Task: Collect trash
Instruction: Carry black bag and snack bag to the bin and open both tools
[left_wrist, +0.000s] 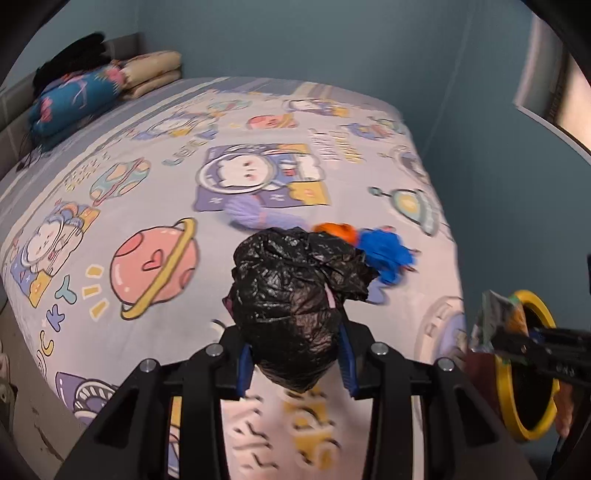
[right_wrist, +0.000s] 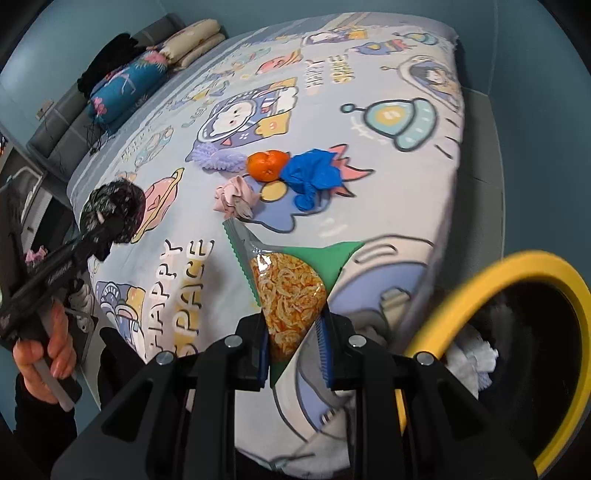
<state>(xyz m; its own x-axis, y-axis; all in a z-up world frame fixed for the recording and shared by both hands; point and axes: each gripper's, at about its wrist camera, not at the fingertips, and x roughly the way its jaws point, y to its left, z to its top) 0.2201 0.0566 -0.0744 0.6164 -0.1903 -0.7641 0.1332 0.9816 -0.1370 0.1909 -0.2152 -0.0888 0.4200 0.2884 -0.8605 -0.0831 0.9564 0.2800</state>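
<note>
I have a crumpled black plastic bag (left_wrist: 291, 314) clamped between the jaws of my left gripper (left_wrist: 295, 363), lifted clear above the bed (left_wrist: 155, 110); it looks feather-light, soft and slick, so I judge a pinch deep into the wad is safer than a loose fold. My right gripper (right_wrist: 293, 349) has its jaws nearly together, clamped on the lower corner of a snack packet (right_wrist: 286, 291), green-edged with a clear window showing orange shreds; the film is thin and slippery, and I'd guess the stiffer sealed edge gives the best hold. Just beside it on the right gapes the yellow-rimmed bin (right_wrist: 480, 273), with white paper already inside. Still on the sheet lie a tangerine (right_wrist: 267, 166) touching a blue glove (right_wrist: 314, 173), and a pink crumpled tissue (right_wrist: 234, 197) near them
</note>
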